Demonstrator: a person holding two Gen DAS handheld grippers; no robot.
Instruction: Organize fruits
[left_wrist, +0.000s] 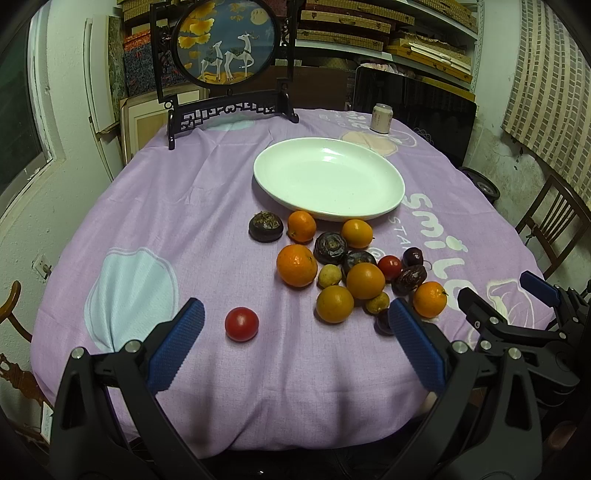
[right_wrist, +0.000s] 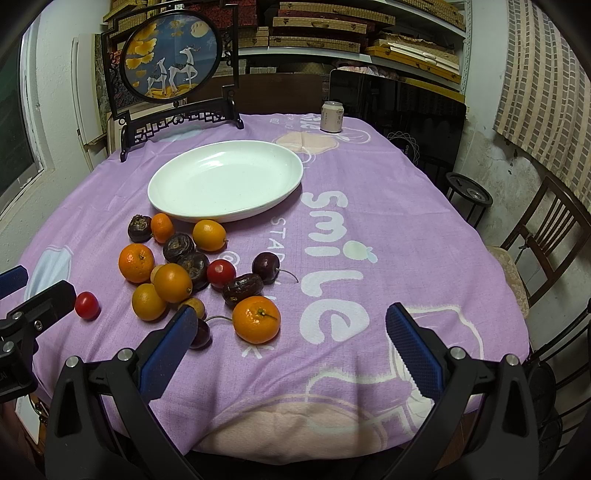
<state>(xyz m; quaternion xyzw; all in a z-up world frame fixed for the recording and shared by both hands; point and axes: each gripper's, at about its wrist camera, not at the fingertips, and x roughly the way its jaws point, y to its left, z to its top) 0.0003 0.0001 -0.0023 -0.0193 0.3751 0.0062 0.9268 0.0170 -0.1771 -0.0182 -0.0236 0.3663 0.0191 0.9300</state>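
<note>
Leftmost on the bench (left_wrist: 147, 206), which is covered in a purple cloth, stands a dark carved stand with a round deer picture (left_wrist: 225, 40). Nearer, the left hand-held gripper (left_wrist: 295, 325) hangs low over the front edge with its blue pads spread wide and nothing between them. A lone red tomato (left_wrist: 241, 324) lies on the cloth just beyond the gap between the pads, apart from the other fruit.

Further right sits the pile of fruit (left_wrist: 343, 266): oranges, dark wrinkled fruits, small yellow ones, a second tomato and dark cherries, bunched close and many touching. Directly behind the pile is an empty white plate (left_wrist: 328, 177); the two rearmost oranges lie just beside its near rim. Behind the plate, near the far edge, stands a pale can (left_wrist: 381, 118).

To the right, the right hand-held gripper (right_wrist: 291, 325) is likewise wide open and holds nothing. In its own view, its left pad partly covers a cherry (right_wrist: 201, 334), while an orange with a stem (right_wrist: 256, 319) lies just ahead between the pads. A wooden chair (right_wrist: 546, 236) stands off the right side.
</note>
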